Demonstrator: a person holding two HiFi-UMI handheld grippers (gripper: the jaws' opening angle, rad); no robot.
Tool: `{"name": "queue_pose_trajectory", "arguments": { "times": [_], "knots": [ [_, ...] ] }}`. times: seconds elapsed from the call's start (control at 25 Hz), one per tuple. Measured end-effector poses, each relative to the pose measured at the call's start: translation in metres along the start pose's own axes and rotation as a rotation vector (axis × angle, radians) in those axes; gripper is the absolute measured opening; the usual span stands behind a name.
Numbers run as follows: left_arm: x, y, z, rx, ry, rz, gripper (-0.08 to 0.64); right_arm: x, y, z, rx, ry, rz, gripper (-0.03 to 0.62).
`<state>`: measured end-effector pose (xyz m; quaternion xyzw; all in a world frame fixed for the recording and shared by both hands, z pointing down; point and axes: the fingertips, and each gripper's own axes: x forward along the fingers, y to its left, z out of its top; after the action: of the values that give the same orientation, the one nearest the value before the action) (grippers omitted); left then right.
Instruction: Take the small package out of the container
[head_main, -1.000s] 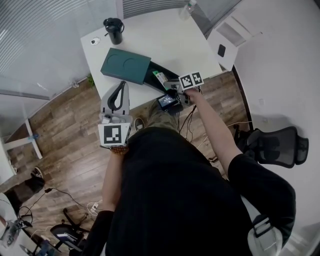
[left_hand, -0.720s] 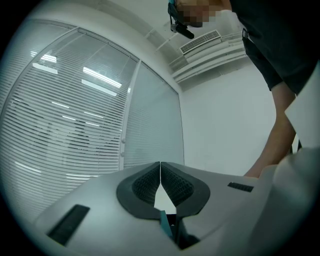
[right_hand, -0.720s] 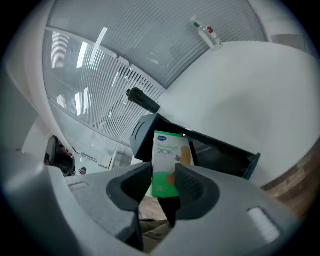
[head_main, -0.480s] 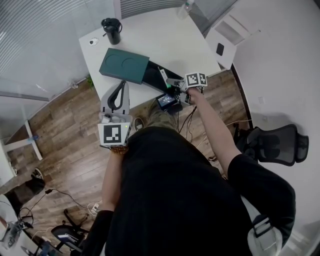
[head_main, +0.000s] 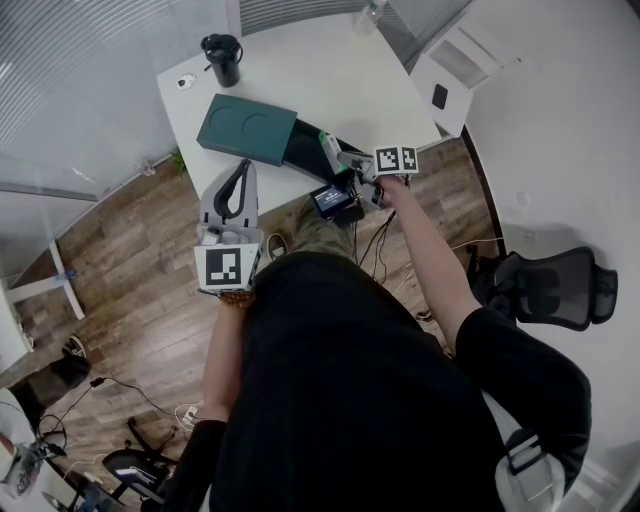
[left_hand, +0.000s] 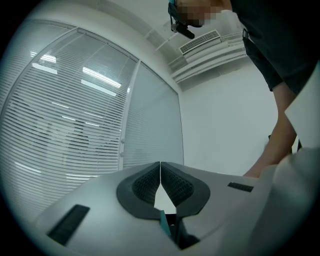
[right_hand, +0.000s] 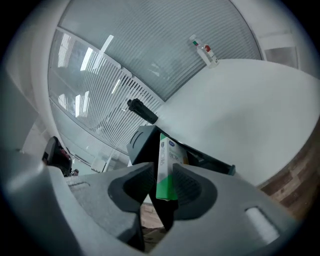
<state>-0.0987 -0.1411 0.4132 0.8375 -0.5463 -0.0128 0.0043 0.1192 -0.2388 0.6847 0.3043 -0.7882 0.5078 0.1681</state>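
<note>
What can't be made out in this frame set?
1. Small package print: right gripper view, blurred; the right claw, which has just been closing on it, covers its lower end.
2. Container interior: head view, too small; right gripper view, package blocks it.
3. Bottle label: right gripper view, too small.
4. Table: absent from the left gripper view, which faces blinds.

We see small package white-green, blue print; container dark teal, upper centre; table white; floor brown wood-grain, lower left.

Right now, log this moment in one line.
right claw: just closed on small package | package: upright at container | left claw: shut, empty
</note>
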Motion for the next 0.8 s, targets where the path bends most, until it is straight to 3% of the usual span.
{"name": "queue_pose_trajectory", "arguments": {
  "times": [0.36,0.64,0.8],
  "knots": [
    [-0.001,-0.004,-0.001,-0.001,0.012,0.002,0.005,0.006,0.002,-0.008,-0.179,0.075,-0.08,0.175],
    [-0.003,-0.005,-0.001,0.007,0.008,0.009,0.005,0.014,-0.01,-0.008,-0.385,0.128,-0.26,0.176],
    [-0.005,-0.003,-0.004,0.028,0.0,0.011,0.005,0.02,-0.011,-0.006,-0.461,0.154,-0.322,0.176]
  ]
}}
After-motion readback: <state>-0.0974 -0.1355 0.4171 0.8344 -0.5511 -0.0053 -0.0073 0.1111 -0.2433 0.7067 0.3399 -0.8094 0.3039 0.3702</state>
